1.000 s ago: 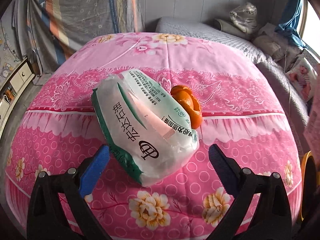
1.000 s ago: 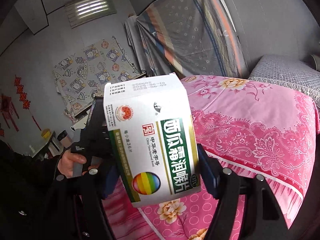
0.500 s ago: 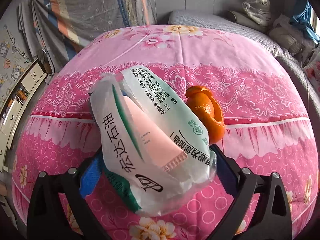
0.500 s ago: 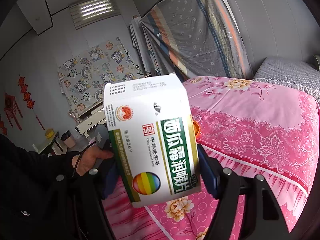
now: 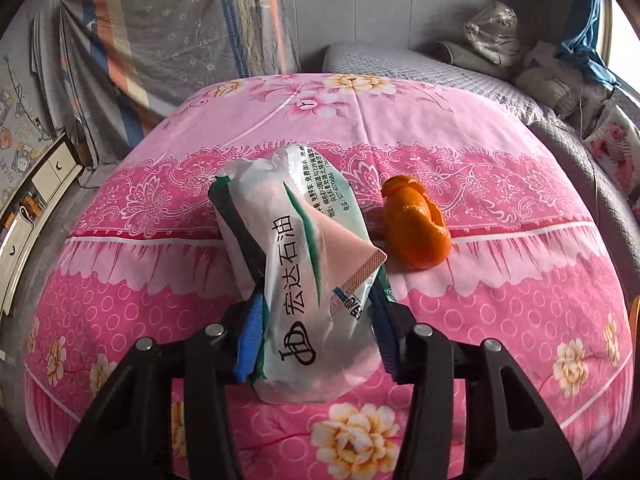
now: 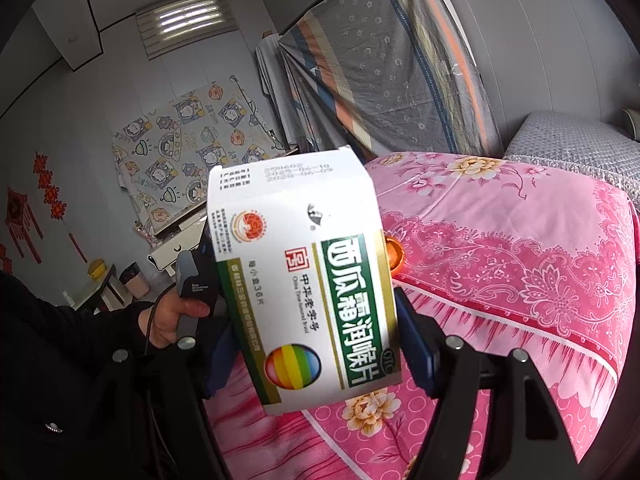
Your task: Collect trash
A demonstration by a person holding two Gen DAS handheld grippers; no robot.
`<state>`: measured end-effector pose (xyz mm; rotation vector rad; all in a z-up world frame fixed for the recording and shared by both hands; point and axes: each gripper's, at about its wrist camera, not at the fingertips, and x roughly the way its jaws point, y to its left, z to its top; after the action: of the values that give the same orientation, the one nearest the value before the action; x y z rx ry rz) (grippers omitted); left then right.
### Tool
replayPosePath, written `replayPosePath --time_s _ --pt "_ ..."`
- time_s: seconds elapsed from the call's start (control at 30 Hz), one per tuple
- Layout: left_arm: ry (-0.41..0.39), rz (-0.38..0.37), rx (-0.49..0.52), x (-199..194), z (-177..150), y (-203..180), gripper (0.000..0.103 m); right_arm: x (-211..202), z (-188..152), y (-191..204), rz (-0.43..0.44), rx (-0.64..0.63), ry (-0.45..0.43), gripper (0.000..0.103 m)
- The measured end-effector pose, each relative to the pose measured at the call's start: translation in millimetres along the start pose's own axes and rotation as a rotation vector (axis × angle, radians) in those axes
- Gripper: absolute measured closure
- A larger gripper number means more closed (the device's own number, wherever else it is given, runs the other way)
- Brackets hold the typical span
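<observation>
My left gripper (image 5: 316,332) is shut on a white and green plastic tissue packet (image 5: 304,264) with pink tissue inside, squeezed between the blue pads on the pink floral bedspread (image 5: 500,300). An orange peel (image 5: 416,228) lies on the bedspread just right of the packet. My right gripper (image 6: 316,352) is shut on a white and green medicine box (image 6: 304,292), held up in the air beside the bed. A sliver of the orange peel (image 6: 394,256) shows behind the box. The person's hand (image 6: 172,316) holding the left gripper is at the left.
A grey quilted blanket (image 5: 440,72) and pillows (image 5: 496,36) lie at the far end of the bed. A striped sheet (image 6: 392,60) hangs on the wall. A small table (image 6: 100,284) and a bin (image 6: 136,280) stand on the floor at left.
My left gripper moved forward over the tissue packet and closed on it, squeezing it narrow. My right gripper kept holding the medicine box almost still.
</observation>
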<state>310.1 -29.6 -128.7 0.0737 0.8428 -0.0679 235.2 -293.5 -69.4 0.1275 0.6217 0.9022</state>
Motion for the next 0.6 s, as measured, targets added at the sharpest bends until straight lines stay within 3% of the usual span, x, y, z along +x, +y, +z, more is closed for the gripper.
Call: replayPosePath --time_s 0.33,0.6 --pt "-0.051 -0.114 -0.046 -25.5 -13.9 27.8 0.069 4.5 2.3 7.7 -0.011 -0.003 0.017 0.037" --pt "-0.129 -0.236 -0.077 -57.9 -23.2 42.2 0.070 12.8 3.1 16.7 -0.009 -0.016 0.035 0.037"
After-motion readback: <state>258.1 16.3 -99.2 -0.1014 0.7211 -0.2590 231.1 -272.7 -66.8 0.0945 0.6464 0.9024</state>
